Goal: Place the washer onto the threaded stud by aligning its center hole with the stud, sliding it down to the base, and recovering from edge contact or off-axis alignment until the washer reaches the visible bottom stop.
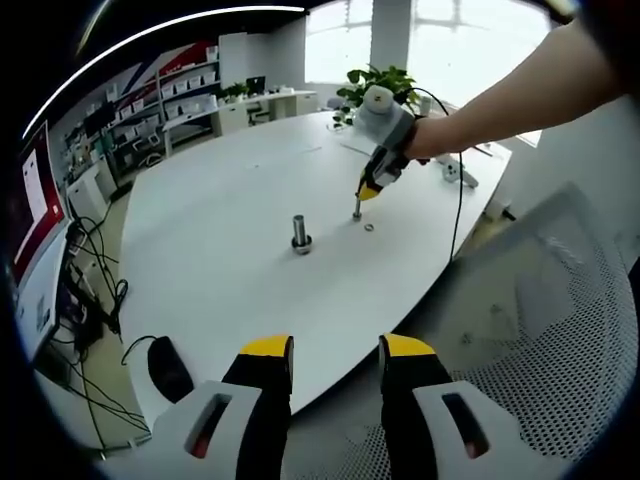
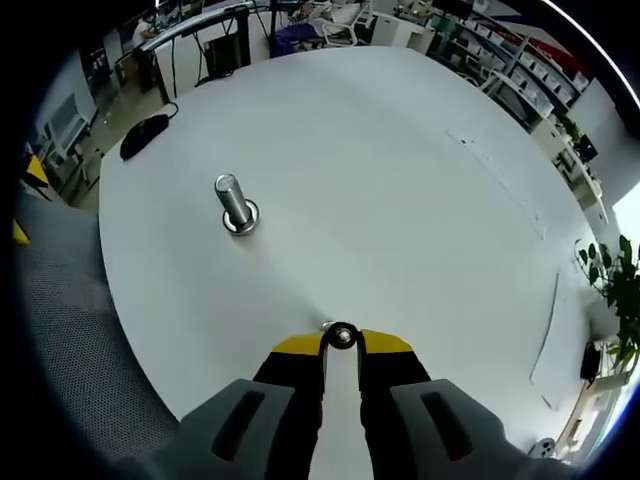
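Observation:
The threaded stud (image 1: 301, 232) (image 2: 235, 204) stands upright on its round base on the white table (image 1: 230, 200) (image 2: 400, 180). My right gripper (image 2: 341, 343) is shut on the small metal washer (image 2: 341, 336), held at the fingertips low over the table, to the right of the stud and well apart from it. In the left gripper view the right gripper (image 1: 358, 208) comes in on a person's arm, tips down near the table, with a small ring (image 1: 369, 227) lying just beside them. My left gripper (image 1: 335, 358) hangs open at the table's near edge, holding nothing.
A black mouse (image 1: 168, 368) (image 2: 145, 135) with its cable lies near the table's edge. A mesh chair (image 1: 540, 330) stands close to the left gripper. A potted plant (image 1: 375, 85) stands at the far end of the table, with shelves and desks beyond.

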Tool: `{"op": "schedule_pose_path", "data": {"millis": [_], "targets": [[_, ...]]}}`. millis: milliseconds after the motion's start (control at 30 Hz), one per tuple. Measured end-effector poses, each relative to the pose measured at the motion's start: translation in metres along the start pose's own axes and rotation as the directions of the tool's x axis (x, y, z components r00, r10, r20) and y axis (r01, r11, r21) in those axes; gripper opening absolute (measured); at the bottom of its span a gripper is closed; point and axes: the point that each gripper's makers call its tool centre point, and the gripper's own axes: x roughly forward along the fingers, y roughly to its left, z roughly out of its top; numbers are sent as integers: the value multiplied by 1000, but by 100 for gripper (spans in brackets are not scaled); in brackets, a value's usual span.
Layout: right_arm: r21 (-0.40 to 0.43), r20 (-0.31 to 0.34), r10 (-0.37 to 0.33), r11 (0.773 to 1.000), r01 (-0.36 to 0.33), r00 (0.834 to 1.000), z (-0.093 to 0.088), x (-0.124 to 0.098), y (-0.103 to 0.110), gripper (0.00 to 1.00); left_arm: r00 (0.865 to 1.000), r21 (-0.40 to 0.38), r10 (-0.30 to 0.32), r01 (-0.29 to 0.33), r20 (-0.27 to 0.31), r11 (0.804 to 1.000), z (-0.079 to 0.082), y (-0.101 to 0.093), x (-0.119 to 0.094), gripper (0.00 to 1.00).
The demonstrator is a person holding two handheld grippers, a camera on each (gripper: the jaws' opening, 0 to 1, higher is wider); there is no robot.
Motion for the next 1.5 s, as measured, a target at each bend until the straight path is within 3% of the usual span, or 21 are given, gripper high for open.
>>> {"op": "schedule_pose_path", "data": {"millis": [667,1200,1500], "targets": [[13,-28,33,999,-33,999,-15,33,7,14,1000,0,1,-1,-19,1000,-3,0,1,32],[43,-49,45,998,-43,998,-17,34,11,18,1000,3,-12,12,-25,1000,-5,-3,2,32],[55,-62,37,998,-34,997,-24,24,14,20,1000,9,-20,20,-13,1000,-2,-4,1,32]]}}
